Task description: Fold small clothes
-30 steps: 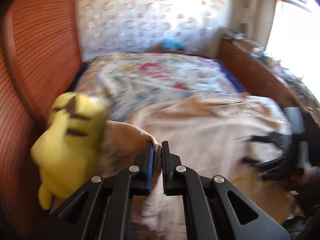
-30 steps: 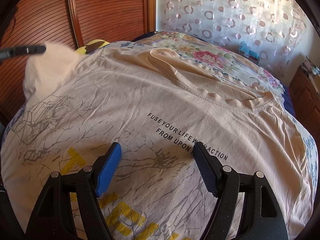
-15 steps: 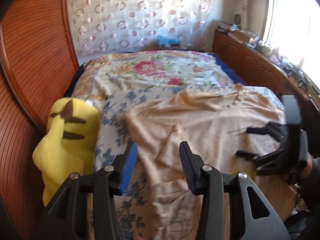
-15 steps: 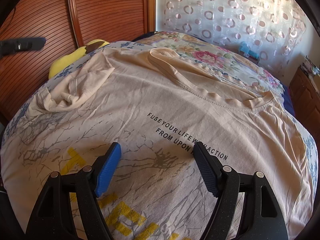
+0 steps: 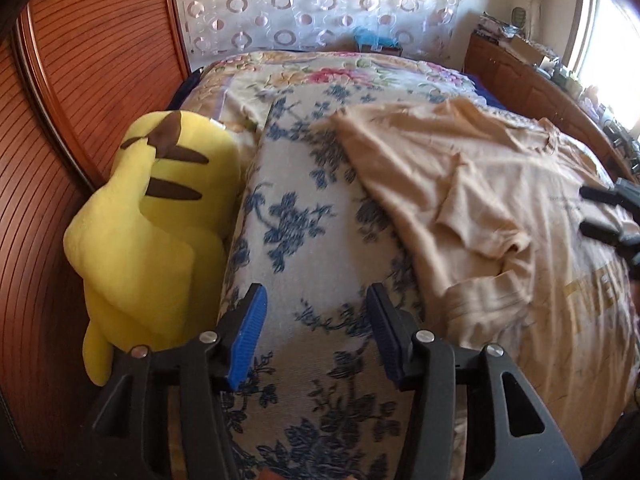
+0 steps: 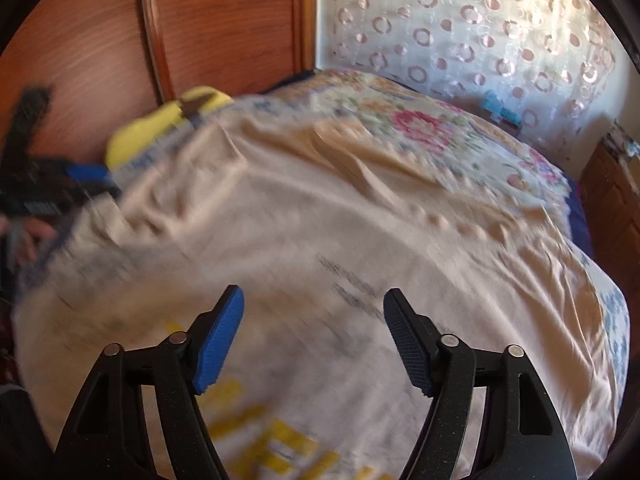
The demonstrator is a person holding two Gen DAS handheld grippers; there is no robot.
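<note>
A beige T-shirt (image 5: 520, 216) with black lettering and a yellow print lies spread on the bed; its near sleeve (image 5: 476, 216) is folded inward onto the body. My left gripper (image 5: 316, 312) is open and empty above the blue-flowered cover, left of the shirt. My right gripper (image 6: 312, 320) is open and empty, hovering over the shirt's (image 6: 320, 240) printed front; that view is blurred. The right gripper also shows at the right edge of the left wrist view (image 5: 612, 220).
A yellow plush toy (image 5: 148, 232) lies between the bed and the wooden wardrobe (image 5: 68, 92) on the left. A flowered bedspread (image 5: 320, 80) covers the far bed. A wooden cabinet (image 5: 532, 84) with clutter stands at the right by the window.
My left gripper let go of the sleeve, which dropped folded onto the shirt, then opened wide and drew back left. My right gripper now moves, blurring its view.
</note>
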